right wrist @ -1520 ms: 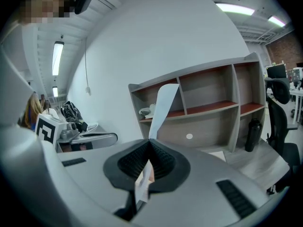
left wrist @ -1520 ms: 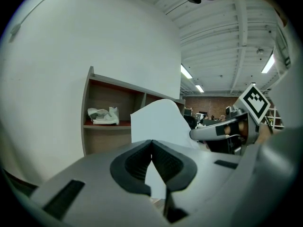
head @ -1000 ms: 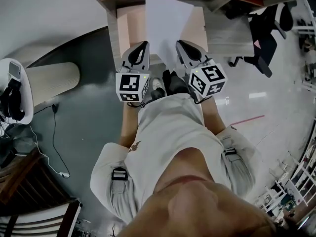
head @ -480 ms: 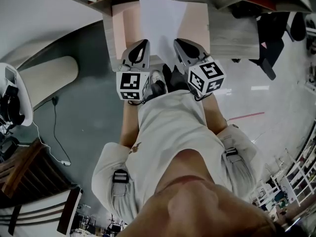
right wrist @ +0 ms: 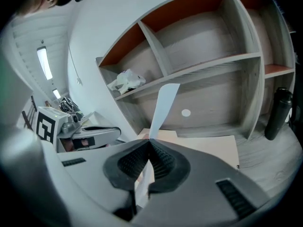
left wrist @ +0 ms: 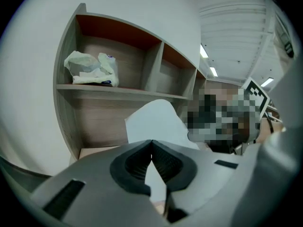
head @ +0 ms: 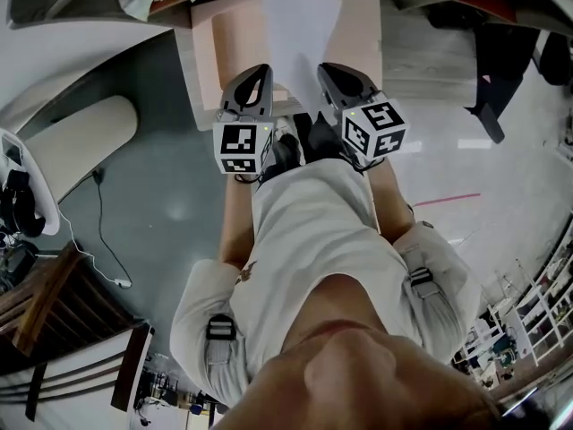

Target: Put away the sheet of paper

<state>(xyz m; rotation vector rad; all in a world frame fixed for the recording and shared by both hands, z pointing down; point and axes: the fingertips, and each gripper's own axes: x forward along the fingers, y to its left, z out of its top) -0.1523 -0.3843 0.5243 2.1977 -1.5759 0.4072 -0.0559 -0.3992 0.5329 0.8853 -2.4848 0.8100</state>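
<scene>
The white sheet of paper [head: 300,34] stands upright over a peach board [head: 358,43] on the desk. My right gripper [head: 325,68] is shut on its lower edge. In the right gripper view the sheet [right wrist: 163,105] rises edge-on out of the closed right gripper [right wrist: 150,141]. My left gripper [head: 262,68] hangs just left of the sheet, its jaws shut. In the left gripper view the paper [left wrist: 156,124] shows broad-faced behind the left gripper [left wrist: 151,142], and I see nothing clamped between the pads.
A wooden shelf unit [right wrist: 208,65] with open compartments stands behind the desk. One compartment holds a crumpled white bag [left wrist: 92,70]. A black bottle [right wrist: 277,112] stands at the desk's right end. A black chair [head: 501,61] is to the right, a beige cylinder [head: 81,141] to the left.
Both grippers and the sheet keep their places relative to each other. The desk and shelf have drifted a little in the head view. No jaw has opened.
</scene>
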